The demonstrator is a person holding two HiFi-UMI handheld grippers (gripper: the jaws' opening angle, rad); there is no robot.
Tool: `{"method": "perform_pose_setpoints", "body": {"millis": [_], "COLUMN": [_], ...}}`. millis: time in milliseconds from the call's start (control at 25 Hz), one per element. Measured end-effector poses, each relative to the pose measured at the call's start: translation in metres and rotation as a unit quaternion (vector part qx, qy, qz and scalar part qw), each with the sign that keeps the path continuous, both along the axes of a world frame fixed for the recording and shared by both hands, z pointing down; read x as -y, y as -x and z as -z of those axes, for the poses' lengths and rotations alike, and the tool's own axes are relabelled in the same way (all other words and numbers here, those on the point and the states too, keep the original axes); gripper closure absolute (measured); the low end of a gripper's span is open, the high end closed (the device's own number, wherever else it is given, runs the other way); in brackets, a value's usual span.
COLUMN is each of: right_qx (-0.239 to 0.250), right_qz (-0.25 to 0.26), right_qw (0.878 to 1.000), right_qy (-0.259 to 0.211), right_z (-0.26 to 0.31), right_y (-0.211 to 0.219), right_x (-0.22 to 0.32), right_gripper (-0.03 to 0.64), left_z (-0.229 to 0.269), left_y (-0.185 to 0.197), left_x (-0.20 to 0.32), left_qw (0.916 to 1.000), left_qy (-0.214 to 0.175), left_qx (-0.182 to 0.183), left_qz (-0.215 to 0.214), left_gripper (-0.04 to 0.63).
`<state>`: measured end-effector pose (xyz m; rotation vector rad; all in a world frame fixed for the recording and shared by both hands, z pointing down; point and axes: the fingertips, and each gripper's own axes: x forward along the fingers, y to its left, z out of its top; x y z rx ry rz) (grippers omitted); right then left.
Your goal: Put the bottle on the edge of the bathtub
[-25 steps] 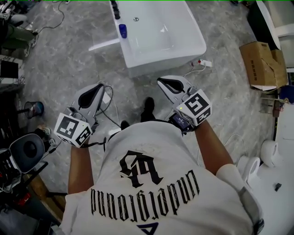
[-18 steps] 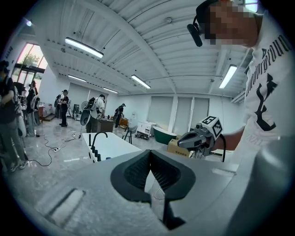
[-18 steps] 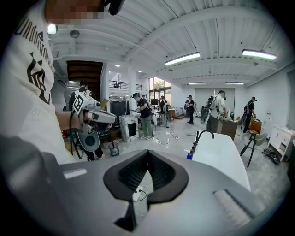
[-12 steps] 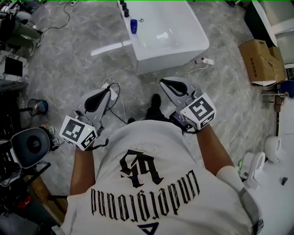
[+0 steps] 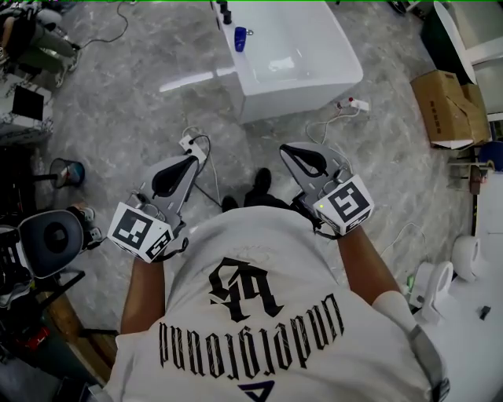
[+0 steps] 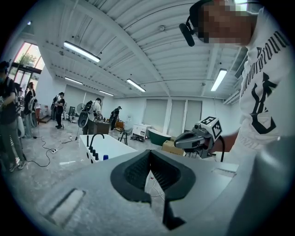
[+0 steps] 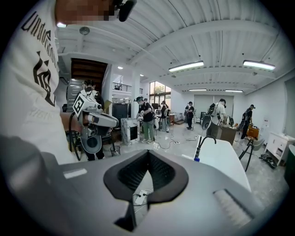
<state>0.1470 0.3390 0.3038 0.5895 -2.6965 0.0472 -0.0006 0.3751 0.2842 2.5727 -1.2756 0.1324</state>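
Note:
A small blue bottle [image 5: 240, 38] stands upright on the near-left rim of the white bathtub [image 5: 314, 74], beside the black tap fittings [image 5: 225, 14]. It also shows as a blue dot on the tub in the left gripper view [image 6: 105, 157] and in the right gripper view [image 7: 197, 159]. Both grippers hang over the marble floor, well short of the tub. My left gripper [image 5: 189, 162] is shut and empty, and my right gripper [image 5: 293, 151] is shut and empty. Each gripper view shows its own closed jaws [image 6: 150, 154] [image 7: 148, 152] with only floor and cable behind them.
A power strip [image 5: 354, 105] and its cable lie at the tub's near corner; another strip [image 5: 189, 143] lies by my left gripper. A cardboard box [image 5: 448, 110] stands at the right, white fixtures [image 5: 464, 259] at the lower right, equipment [image 5: 47, 243] at the left. Several people stand in the background.
The tub and bottle have slid up and to the right in the head view, farther from me. Both grippers sit slightly lower in the view, still shut and empty.

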Motion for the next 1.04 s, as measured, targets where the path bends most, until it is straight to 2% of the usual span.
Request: {"method": "perform_pose_setpoints", "body": {"millis": [160,1040], "right_qx": [0.005,0.008], "right_qz": [-0.003,-0.007], "right_qw": [1.0,1.0], "right_qy": [-0.006,-0.017], "right_z": [0.006,0.016], "right_y": [0.0,-0.011], "right_x": [-0.007,-0.023], "right_gripper": [0.615,0.615], "left_z": [0.004,0.003], "left_y": [-0.001,-0.023], "left_x": [-0.005,-0.014], "left_qw": [1.0,0.9996], "left_qy": [-0.002,-0.003], "left_qx": [-0.006,-0.006], "left_qz": [0.005,-0.027], "left_gripper": [0.588,0.588]}}
